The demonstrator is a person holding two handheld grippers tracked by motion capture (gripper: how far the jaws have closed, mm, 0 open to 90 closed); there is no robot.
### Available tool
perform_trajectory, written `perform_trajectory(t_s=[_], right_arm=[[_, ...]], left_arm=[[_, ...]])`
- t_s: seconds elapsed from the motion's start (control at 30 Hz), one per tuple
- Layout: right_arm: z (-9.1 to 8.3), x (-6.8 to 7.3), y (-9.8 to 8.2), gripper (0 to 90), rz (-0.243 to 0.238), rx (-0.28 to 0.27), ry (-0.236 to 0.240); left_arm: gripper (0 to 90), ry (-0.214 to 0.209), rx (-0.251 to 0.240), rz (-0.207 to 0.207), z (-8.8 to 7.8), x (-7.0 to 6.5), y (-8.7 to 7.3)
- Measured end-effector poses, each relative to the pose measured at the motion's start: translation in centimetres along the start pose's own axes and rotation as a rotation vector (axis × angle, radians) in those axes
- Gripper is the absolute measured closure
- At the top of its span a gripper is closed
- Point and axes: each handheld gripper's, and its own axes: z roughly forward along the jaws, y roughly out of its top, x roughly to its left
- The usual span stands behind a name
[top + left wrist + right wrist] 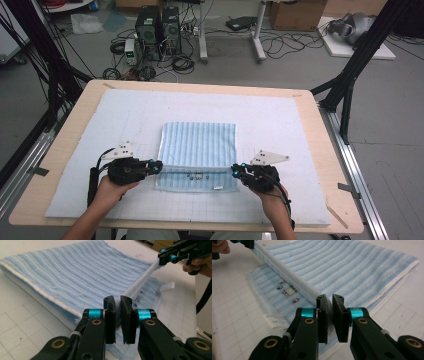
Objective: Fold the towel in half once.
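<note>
A light blue striped towel [199, 145] lies folded on the white gridded mat [280, 120]. My left gripper [157, 166] is shut on the near left corner of the towel's top layer [75, 277], lifted a little. My right gripper [235, 170] is shut on the near right corner of that same layer [352, 267]. The held edge [196, 167] stretches taut between the two grippers. Under it, the lower layer shows a small embroidered motif [289, 291] and a white care label [274, 319]. In the left gripper view the other gripper [172, 255] grips the far end of the edge.
The mat covers a wooden table [75, 125] with bare wood at the rim. Black frame posts [350, 75] stand at the table's right and left. Computer towers [157, 27], cables and boxes sit on the floor beyond.
</note>
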Motion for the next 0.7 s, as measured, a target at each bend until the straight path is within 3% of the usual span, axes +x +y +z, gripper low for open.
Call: perform_trajectory(t_s=[0.27, 0.43, 0.53, 0.6, 0.67, 0.7], right_arm=[[-0.9, 1.1, -1.0, 82.9, -0.026, 0.017, 0.015], [-0.7, 1.4, -1.7, 82.7, -0.033, 0.065, 0.026], [-0.7, 1.5, -2.0, 80.9, -0.042, 0.086, 0.033], [-0.8, 1.6, -2.2, 77.1, -0.041, 0.100, 0.036], [-1.1, 1.4, -2.3, 69.7, -0.017, 0.088, 0.049], [-1.3, 1.3, -2.3, 67.5, -0.009, 0.076, 0.046]], left_arm=[[82.5, -0.020, 0.038, 0.009, 0.0, -1.0, -1.1], [82.2, -0.023, 0.086, 0.016, 0.3, -1.1, -1.6], [81.3, -0.034, 0.087, 0.019, 0.1, -1.3, -1.6], [75.8, -0.047, 0.069, 0.005, -0.2, -1.3, -1.6], [58.0, -0.027, 0.044, -0.015, -0.6, -1.1, -1.4], [54.5, -0.013, 0.031, -0.017, -0.8, -0.9, -1.3]])
